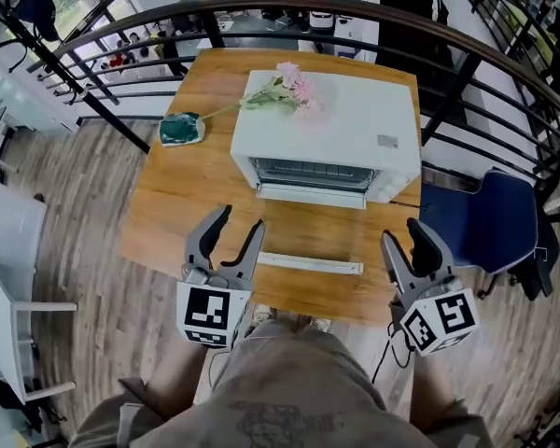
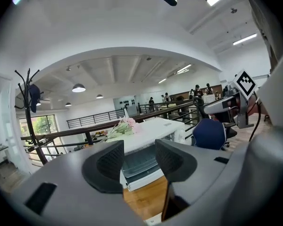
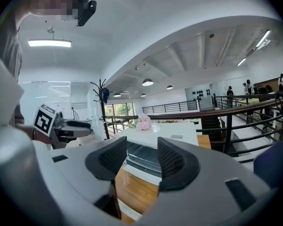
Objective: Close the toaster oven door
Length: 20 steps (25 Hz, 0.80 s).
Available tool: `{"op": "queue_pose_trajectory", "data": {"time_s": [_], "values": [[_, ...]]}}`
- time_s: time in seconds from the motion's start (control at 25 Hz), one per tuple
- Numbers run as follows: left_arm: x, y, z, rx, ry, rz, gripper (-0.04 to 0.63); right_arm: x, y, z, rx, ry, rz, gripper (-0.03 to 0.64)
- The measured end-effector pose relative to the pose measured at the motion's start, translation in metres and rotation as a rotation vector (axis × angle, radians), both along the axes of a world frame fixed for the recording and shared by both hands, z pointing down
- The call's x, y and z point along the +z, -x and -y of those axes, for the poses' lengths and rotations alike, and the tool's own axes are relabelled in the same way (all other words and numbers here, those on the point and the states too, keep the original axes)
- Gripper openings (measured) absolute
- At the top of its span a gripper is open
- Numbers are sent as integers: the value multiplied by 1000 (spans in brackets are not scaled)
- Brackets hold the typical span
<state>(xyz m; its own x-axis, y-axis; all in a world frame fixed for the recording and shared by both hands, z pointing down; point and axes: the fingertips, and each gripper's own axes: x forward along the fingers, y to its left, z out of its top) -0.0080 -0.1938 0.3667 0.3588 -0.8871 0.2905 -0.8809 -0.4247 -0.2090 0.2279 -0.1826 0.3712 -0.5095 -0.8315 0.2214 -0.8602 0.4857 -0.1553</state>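
A white toaster oven [image 1: 341, 129] stands on the wooden table [image 1: 182, 203], its door swung down flat toward me. The door's white handle bar [image 1: 308, 263] lies near the table's front edge. My left gripper [image 1: 243, 218] hovers open just left of the handle, with nothing between its fingers. My right gripper [image 1: 401, 231] is open and empty off the handle's right end. In the left gripper view the oven [image 2: 151, 135] shows beyond the open gripper [image 2: 139, 161]. From the right gripper view the oven [image 3: 165, 135] lies ahead of the open gripper [image 3: 142, 159].
Pink flowers [image 1: 294, 87] lie on the oven's top. A green object [image 1: 181, 129] sits on the table to the oven's left. A dark railing [image 1: 467, 63] curves behind the table. A blue chair [image 1: 485, 217] stands to the right.
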Motion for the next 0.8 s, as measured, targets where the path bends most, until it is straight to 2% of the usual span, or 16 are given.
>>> {"op": "queue_pose_trajectory", "data": {"time_s": [0.12, 0.28, 0.56, 0.8], "values": [[25, 4, -1, -42, 58, 2, 218, 33, -3, 4, -31, 74, -1, 206], [69, 14, -1, -105, 172, -44, 218, 79, -3, 4, -48, 200, 47, 207], [145, 25, -8, -113, 317, -8, 218, 167, -6, -3, -41, 362, -3, 207], [207, 35, -30, -77, 459, 42, 218, 225, 0, -28, -49, 486, -7, 207]]}}
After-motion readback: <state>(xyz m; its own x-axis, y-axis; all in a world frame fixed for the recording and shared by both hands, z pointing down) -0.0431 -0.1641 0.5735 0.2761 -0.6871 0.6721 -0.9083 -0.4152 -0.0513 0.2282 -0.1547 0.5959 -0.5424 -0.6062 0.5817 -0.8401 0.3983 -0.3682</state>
